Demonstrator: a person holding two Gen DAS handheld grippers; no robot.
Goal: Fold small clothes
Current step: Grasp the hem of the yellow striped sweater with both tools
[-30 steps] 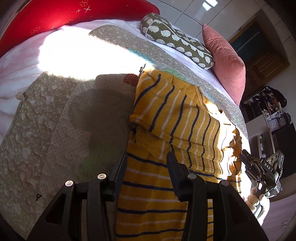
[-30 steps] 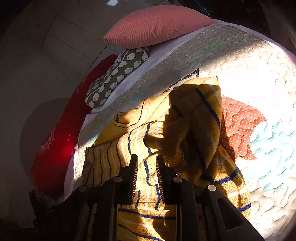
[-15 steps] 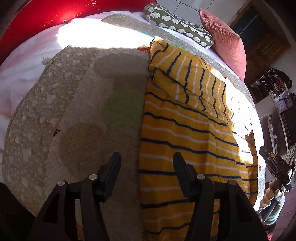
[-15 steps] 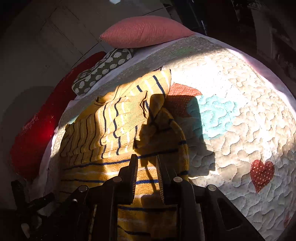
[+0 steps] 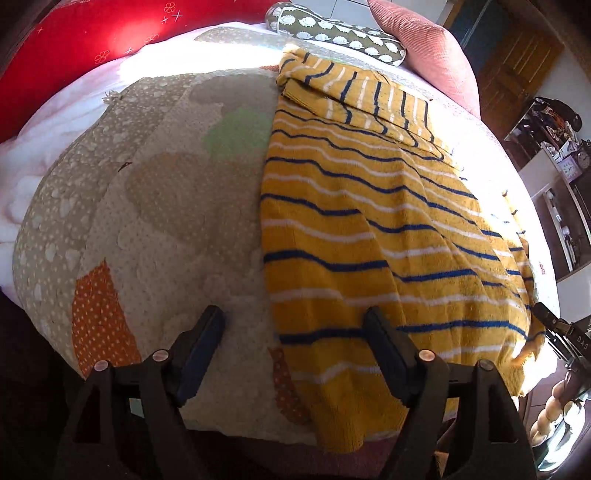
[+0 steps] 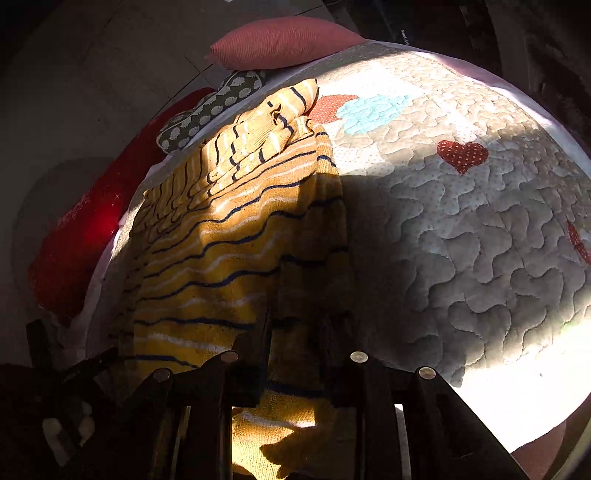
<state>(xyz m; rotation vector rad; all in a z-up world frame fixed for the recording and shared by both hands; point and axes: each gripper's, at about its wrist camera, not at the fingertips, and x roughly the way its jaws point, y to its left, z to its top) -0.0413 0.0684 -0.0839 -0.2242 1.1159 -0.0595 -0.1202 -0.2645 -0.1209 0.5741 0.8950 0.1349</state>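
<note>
My left gripper (image 5: 295,336) has its jaws spread wide, holding nothing, straddling the near left edge of the mustard-yellow knit sweater with navy and white stripes (image 5: 369,229). That sweater lies flat along the beige quilted bedspread with heart patches (image 5: 155,206), one sleeve folded across its far end, near hem hanging over the quilt's edge. My right gripper (image 6: 299,325) sits at the sweater's near right hem with fabric between its fingers, but shadow hides it, so I can't tell if it's clamped.

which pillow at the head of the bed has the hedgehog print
The olive-green pillow, lying between the plain red cushion and the ribbed pink pillow.
</note>
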